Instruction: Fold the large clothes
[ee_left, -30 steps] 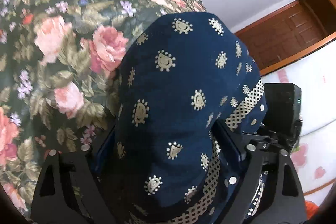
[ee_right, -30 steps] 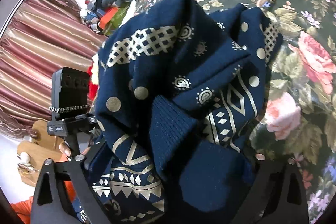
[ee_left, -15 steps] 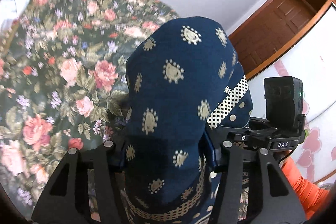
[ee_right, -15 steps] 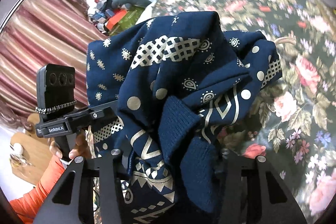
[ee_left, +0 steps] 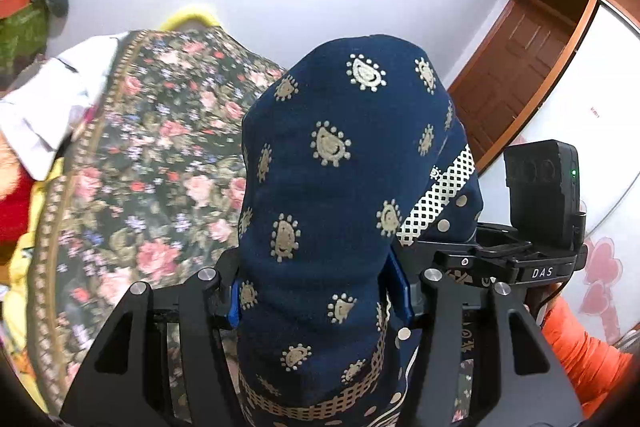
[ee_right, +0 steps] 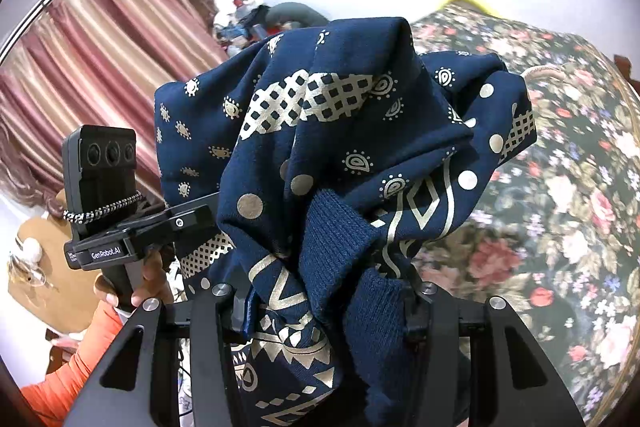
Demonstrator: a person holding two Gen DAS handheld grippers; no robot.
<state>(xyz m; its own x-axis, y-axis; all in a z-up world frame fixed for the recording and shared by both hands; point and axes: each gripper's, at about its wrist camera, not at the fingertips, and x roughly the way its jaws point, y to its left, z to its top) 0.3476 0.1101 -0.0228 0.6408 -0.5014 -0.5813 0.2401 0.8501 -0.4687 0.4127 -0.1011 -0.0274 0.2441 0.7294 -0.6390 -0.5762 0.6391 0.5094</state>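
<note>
A navy garment (ee_left: 344,163) with gold teardrop and lattice print bulges up between the fingers of my left gripper (ee_left: 320,303), which is shut on a thick bunch of it. In the right wrist view the same garment (ee_right: 360,131) hangs crumpled, with a ribbed cuff (ee_right: 332,227) at the front. My right gripper (ee_right: 328,311) is shut on that bunch. Both grippers hold the cloth up above the dark floral bedspread (ee_left: 160,167). The cloth hides the fingertips of both.
The floral bedspread (ee_right: 560,207) fills the right. White clothing (ee_left: 52,107) and red and yellow cloth lie at its left edge. A wooden door (ee_left: 508,67), pink curtains (ee_right: 80,47), a clutter pile (ee_right: 260,19) and an orange sleeve (ee_left: 580,347) surround it.
Both grippers narrowed onto the navy garment and rose with it. The bedspread has dropped lower and farther in both views, and the wall has come into sight.
</note>
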